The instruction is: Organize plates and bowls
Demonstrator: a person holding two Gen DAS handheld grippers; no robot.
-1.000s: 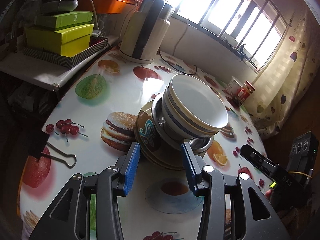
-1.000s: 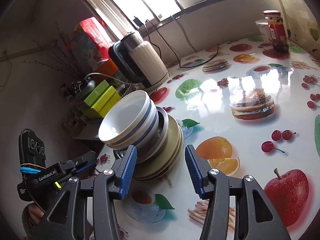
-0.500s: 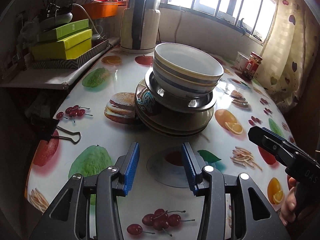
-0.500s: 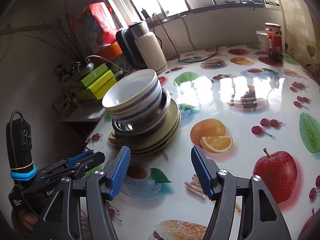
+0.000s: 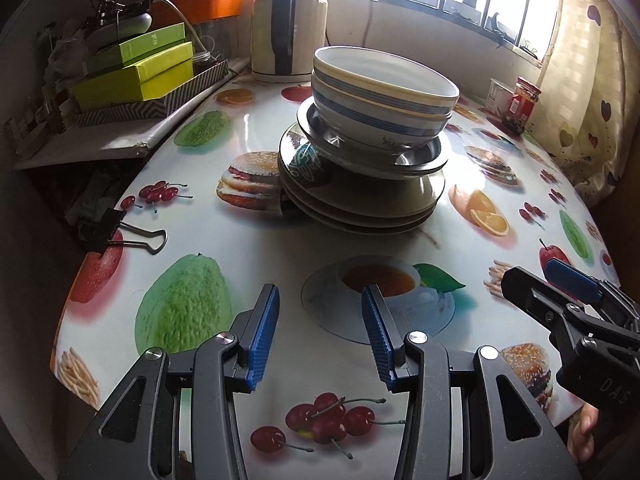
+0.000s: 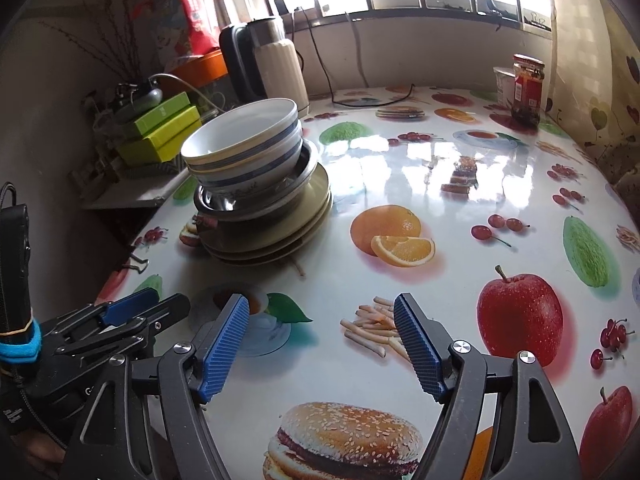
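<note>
One stack of dishes stands on the fruit-print table (image 5: 248, 256). White bowls with blue stripes (image 5: 380, 96) (image 6: 248, 148) sit on top, nested in a steel dish (image 5: 416, 160) (image 6: 224, 206). Under that lie several olive-green plates (image 5: 360, 204) (image 6: 280, 232). My left gripper (image 5: 318, 312) is open and empty, well short of the stack. My right gripper (image 6: 320, 326) holds nothing, and its jaws are opening. It hovers over the table, nearer than the stack and to its right. Each gripper shows at the edge of the other's view.
A cream electric kettle (image 5: 286, 28) with its cord stands behind the stack. Green boxes (image 5: 136, 76) pile on a side shelf to the left. A red-lidded jar (image 6: 528, 88) and a cup are at the far right. A binder clip (image 5: 120, 232) grips the table's left edge.
Both grippers have pulled back from the stack, which now stands farther off and upright in view. The right gripper's jaws have spread wider. The stack itself has not moved.
</note>
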